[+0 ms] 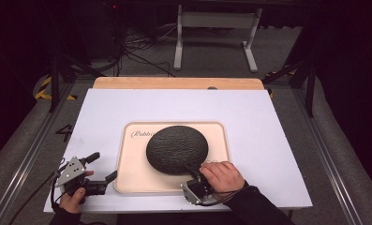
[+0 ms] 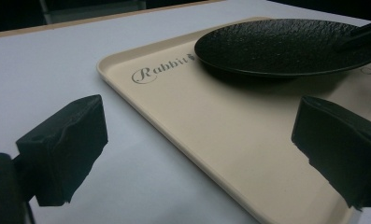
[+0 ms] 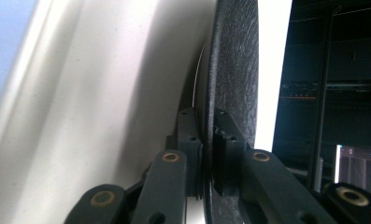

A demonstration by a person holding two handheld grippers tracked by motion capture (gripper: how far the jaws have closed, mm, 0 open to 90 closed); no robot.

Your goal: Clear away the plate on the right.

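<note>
The black plate (image 1: pixel 176 149) sits on the cream tray (image 1: pixel 127 176) mid-worktop. Right claw (image 1: pixel 194 174) is pinching its near rim, one jaw under and one on top; the rim looks slightly lifted. Left claw (image 1: pixel 101 166) is spread wide with nothing in it, parked just off the tray's left edge. The plate looks like stiff, textured ceramic, so probably heavy and chippable. That rough surface should help grip, but an edge pinch will want to tip; I'd keep it low.

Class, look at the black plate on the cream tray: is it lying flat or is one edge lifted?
Lifted. The black plate sits tilted over the cream tray, casting a shadow beneath; the right hand-held gripper is shut on its rim.
</note>
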